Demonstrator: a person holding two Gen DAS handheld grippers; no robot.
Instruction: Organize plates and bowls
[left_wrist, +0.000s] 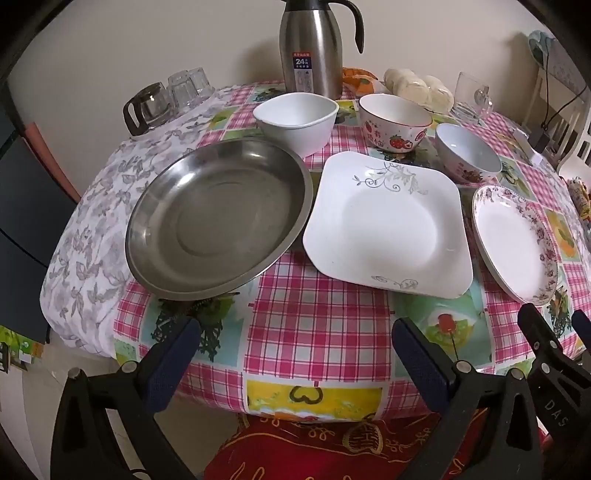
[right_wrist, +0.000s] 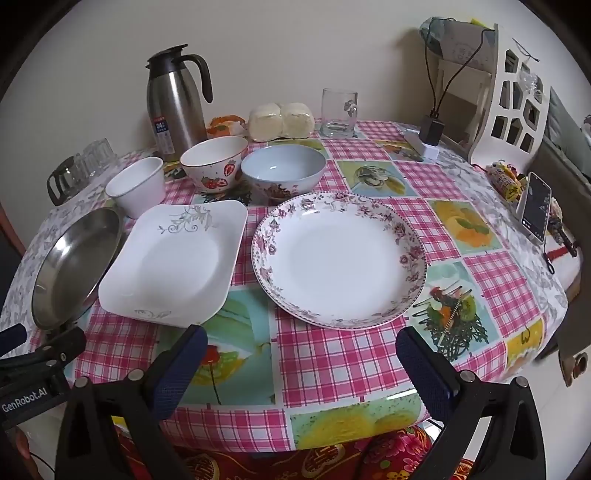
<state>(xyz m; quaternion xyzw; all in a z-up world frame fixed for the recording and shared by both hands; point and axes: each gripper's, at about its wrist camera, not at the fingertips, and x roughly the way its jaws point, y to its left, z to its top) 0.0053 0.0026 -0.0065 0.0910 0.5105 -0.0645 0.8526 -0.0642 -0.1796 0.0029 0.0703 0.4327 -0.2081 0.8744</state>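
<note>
On the checked tablecloth a steel round plate (left_wrist: 218, 218) (right_wrist: 74, 262), a white square plate (left_wrist: 388, 221) (right_wrist: 173, 254) and a floral-rimmed round plate (left_wrist: 517, 243) (right_wrist: 340, 258) lie in a row. Behind them stand a plain white bowl (left_wrist: 297, 120) (right_wrist: 136, 186), a strawberry bowl (left_wrist: 393, 122) (right_wrist: 214, 162) and a pale blue bowl (left_wrist: 467, 153) (right_wrist: 282, 171). My left gripper (left_wrist: 295, 328) hovers open over the near table edge, in front of the steel and square plates. My right gripper (right_wrist: 301, 336) is open in front of the floral plate. Neither holds anything.
A steel thermos jug (left_wrist: 312, 48) (right_wrist: 175, 107), upturned glasses (left_wrist: 184, 88), wrapped buns (right_wrist: 280, 120) and a glass mug (right_wrist: 338, 112) stand at the back. A phone (right_wrist: 535, 210) and a charger (right_wrist: 430, 133) sit at the right. A white chair (right_wrist: 517, 107) is beyond the table.
</note>
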